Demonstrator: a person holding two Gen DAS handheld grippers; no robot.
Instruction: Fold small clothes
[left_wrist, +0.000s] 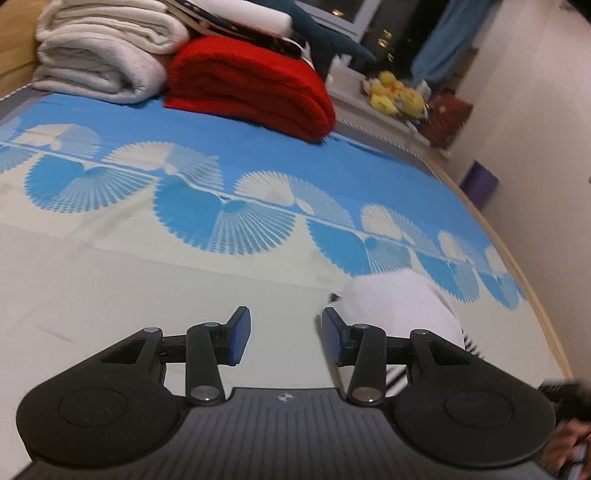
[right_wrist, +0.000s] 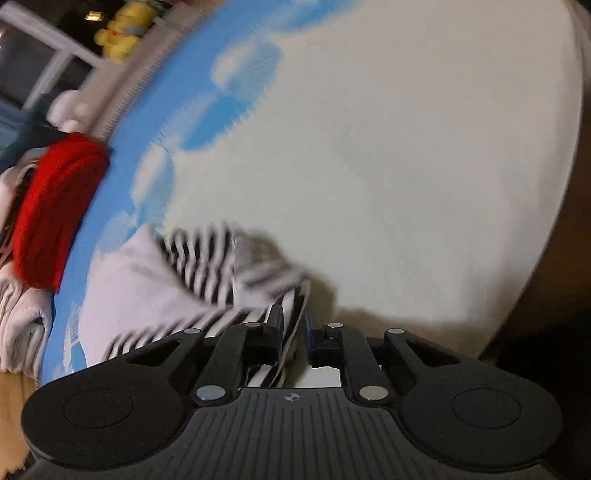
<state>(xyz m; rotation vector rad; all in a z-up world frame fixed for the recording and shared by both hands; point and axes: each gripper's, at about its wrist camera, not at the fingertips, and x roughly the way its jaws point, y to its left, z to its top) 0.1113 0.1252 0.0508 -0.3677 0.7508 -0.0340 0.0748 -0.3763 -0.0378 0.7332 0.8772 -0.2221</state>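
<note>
You have no readable words, brand names or numbers in either wrist view. The only sign is a small round crosshair mark moulded on the ribbed black gripper body (left_wrist: 285, 397), and the same mark on the other body (right_wrist: 291, 397). It may be a logo, but motion blur keeps you from telling.

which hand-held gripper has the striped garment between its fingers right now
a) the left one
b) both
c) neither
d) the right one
d: in the right wrist view the right hand-held gripper has its fingers nearly closed on a fold of the black-and-white striped garment, while the left hand-held gripper stands open with nothing between its fingers, over the bedsheet.
</note>
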